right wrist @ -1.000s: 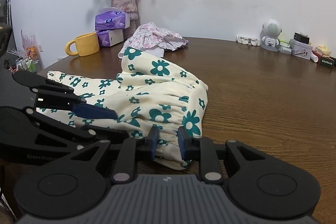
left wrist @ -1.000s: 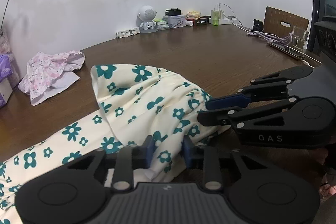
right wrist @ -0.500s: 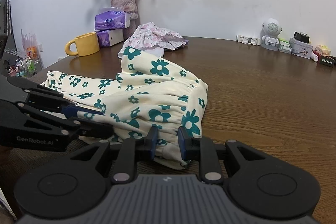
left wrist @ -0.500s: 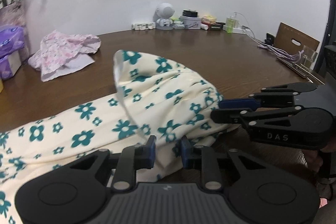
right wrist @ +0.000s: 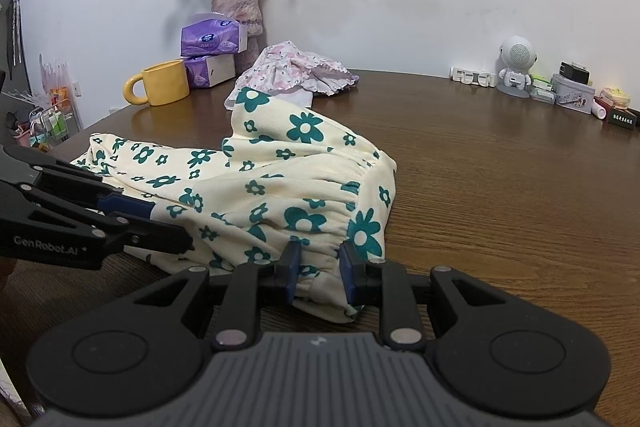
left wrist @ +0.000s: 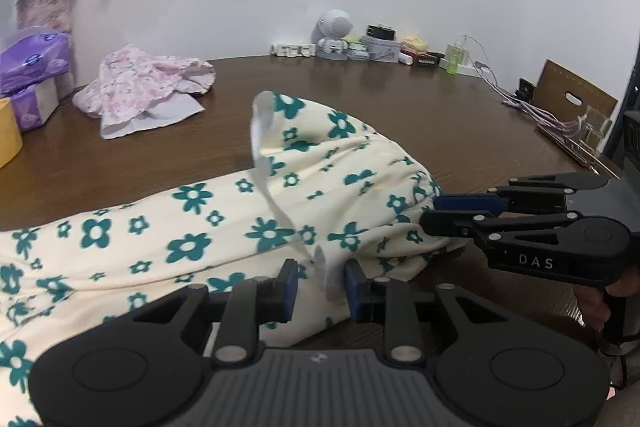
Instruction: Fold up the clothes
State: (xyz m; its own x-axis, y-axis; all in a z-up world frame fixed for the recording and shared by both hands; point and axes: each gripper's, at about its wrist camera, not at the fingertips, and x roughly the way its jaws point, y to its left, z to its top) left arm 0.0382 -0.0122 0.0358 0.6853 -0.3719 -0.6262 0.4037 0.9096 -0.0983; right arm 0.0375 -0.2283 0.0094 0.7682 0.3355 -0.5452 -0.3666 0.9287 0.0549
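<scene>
A cream garment with teal flowers (left wrist: 192, 227) lies on the brown table, folded over itself with a raised hump; it also shows in the right wrist view (right wrist: 280, 183). My left gripper (left wrist: 318, 285) has its fingers closed on the garment's near edge, with a small gap filled by cloth. My right gripper (right wrist: 318, 277) is shut on the gathered waistband at the garment's near right corner. Each gripper appears in the other's view: the right one (left wrist: 440, 211) at the garment's right end, the left one (right wrist: 160, 223) at its left side.
A pink floral garment (left wrist: 148, 83) lies further back on the table (right wrist: 500, 187). A yellow mug (right wrist: 164, 83), purple tissue packs (right wrist: 210, 37) and a vase of dried roses (right wrist: 236, 3) stand at the back left. A white robot figure (right wrist: 516, 67), small boxes and cables (left wrist: 532, 111) line the back right.
The left gripper has swung left along the garment's near edge, so more of the long left part shows. The right gripper has held still on the waistband.
</scene>
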